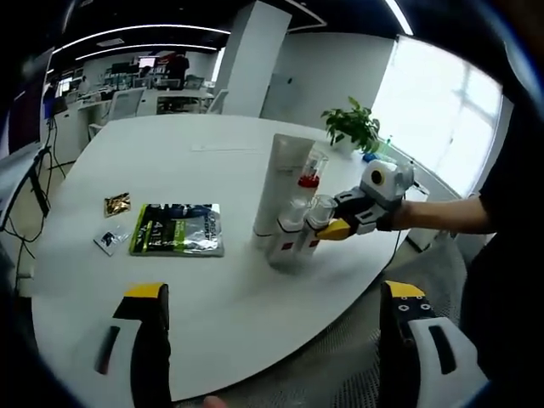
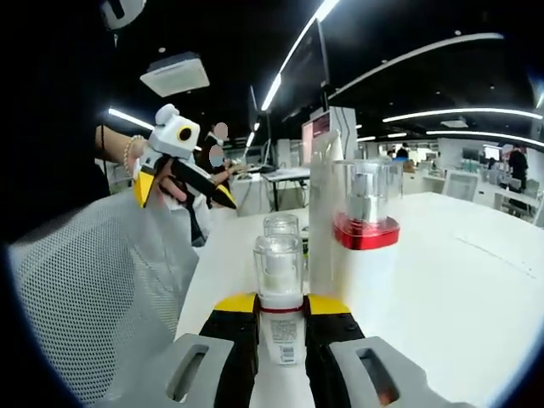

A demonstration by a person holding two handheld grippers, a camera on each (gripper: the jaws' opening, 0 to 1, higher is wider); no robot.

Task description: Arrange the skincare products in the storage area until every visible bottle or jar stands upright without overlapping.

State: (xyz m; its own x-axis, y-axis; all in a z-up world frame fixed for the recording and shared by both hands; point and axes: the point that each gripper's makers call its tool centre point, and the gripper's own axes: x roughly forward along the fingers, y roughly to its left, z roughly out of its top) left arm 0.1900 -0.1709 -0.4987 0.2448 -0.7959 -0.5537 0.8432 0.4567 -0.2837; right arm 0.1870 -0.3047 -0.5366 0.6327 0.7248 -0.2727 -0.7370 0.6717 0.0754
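Gripping a small clear-capped bottle point(image 2: 279, 289) upright on the bench point(image 2: 459, 280), right tongs point(image 2: 280, 316) clamp its body beside the red-collared bottle point(image 2: 365, 246); left tongs point(image 1: 276, 306) gape, well apart.

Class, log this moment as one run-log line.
right gripper: shut on small clear-capped bottle | left gripper: open, idle | bottles upright on white table

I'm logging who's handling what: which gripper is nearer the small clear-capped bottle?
Right. The right gripper has its jaws on either side of the small clear-capped bottle. The left gripper is held back over the table's near edge, jaws wide apart.
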